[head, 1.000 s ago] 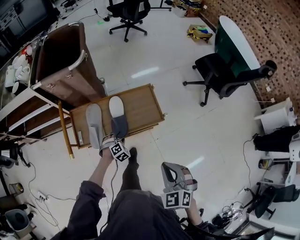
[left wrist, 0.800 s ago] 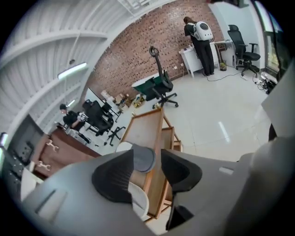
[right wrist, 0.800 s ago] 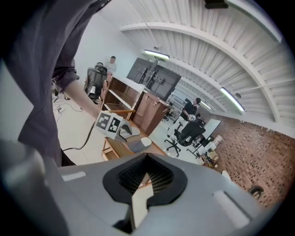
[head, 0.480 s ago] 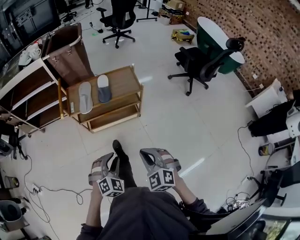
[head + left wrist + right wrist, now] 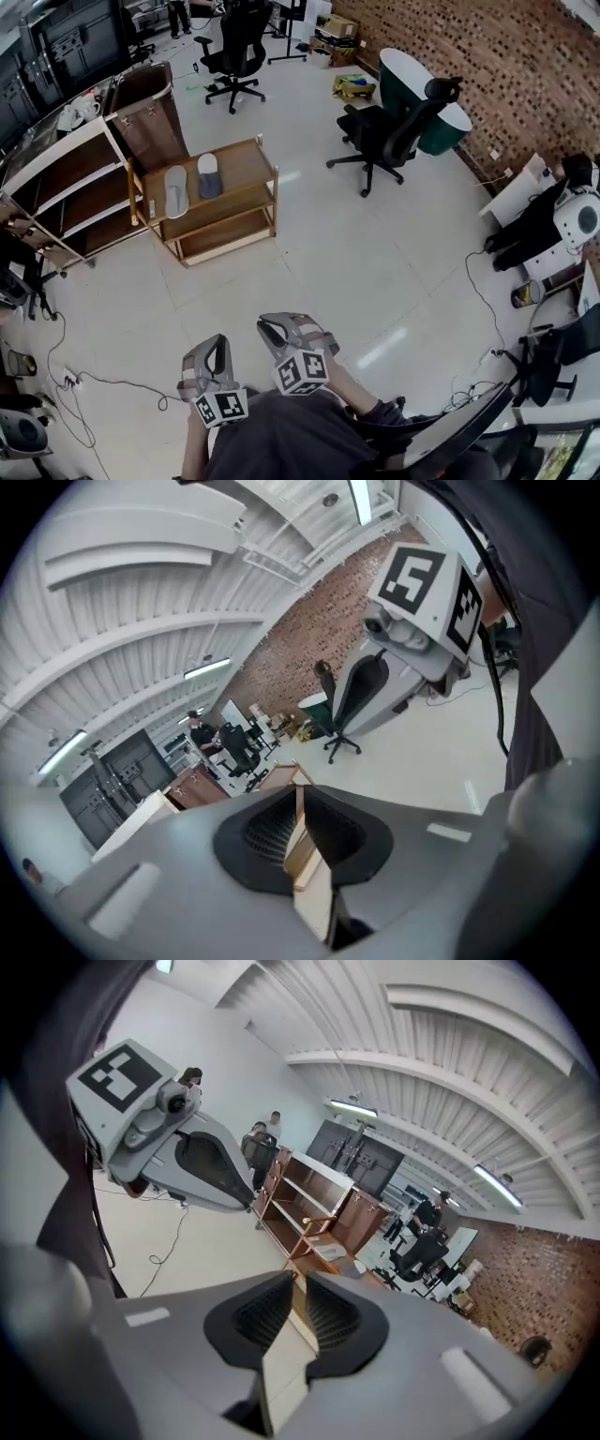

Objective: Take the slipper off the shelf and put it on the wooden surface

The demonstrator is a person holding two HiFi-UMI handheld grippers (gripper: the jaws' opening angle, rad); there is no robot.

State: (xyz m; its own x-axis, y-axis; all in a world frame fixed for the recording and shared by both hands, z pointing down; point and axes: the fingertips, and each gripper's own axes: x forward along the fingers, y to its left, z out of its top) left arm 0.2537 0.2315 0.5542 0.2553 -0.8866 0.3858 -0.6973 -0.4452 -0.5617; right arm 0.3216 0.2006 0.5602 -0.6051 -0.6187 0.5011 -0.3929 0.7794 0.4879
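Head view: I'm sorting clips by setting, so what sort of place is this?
Probably an office-style lab or workshop: rolling office chairs, a brick wall, and loose cables trailing across the tiled floor.

The white-framed brown shelf unit [image 5: 66,183] runs off the left edge, and the two grey slippers [image 5: 176,190] are too small for detail.

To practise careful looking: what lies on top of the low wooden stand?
Two slippers, side by side: a pale grey slipper and a darker grey slipper. The wooden stand's top board hides much of the tiers beneath.
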